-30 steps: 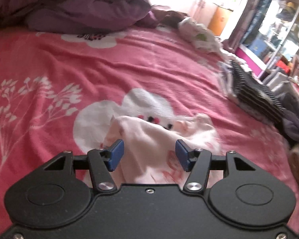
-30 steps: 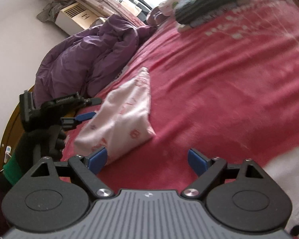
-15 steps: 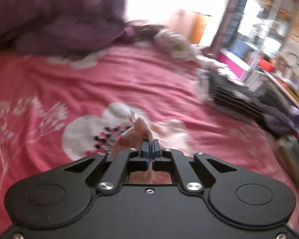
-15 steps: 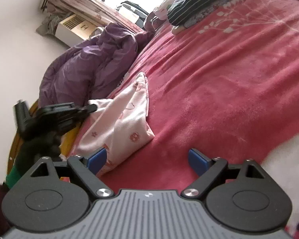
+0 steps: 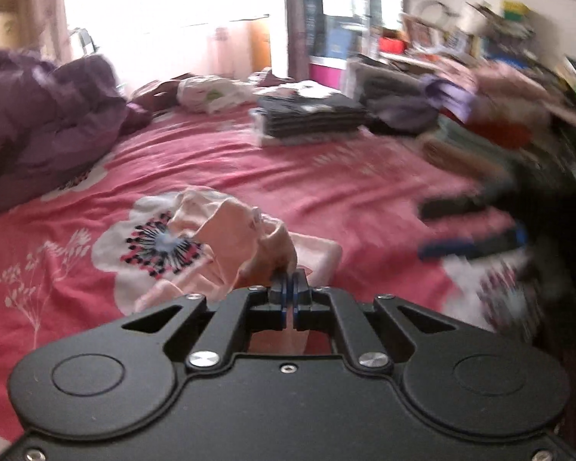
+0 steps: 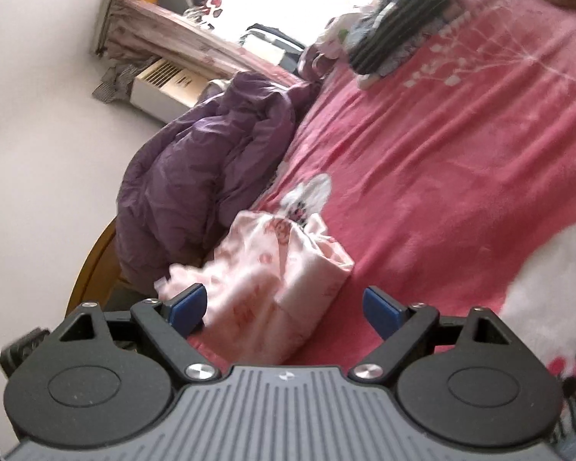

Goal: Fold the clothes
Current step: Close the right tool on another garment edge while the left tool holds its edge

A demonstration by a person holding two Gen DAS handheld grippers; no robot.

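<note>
A pale pink printed garment (image 5: 226, 230) lies bunched on the pink floral bedspread (image 5: 326, 176). My left gripper (image 5: 290, 288) is shut on an edge of it and holds that part lifted. In the right wrist view the same garment (image 6: 272, 280) lies just ahead, between the blue fingertips and to their left. My right gripper (image 6: 284, 305) is open and empty, close above the garment; it also shows blurred at the right of the left wrist view (image 5: 476, 238).
A purple quilt (image 6: 203, 176) is heaped along the bed's left side. A stack of folded dark striped clothes (image 5: 311, 115) sits at the far end, with more clothes (image 5: 399, 107) and cluttered shelves (image 5: 460, 38) beyond. A wooden bed frame (image 6: 96, 265) edges the bed.
My left gripper closed on the pink garment, lifted it and swung to the right. The right gripper stayed open and moved closer to the garment.
</note>
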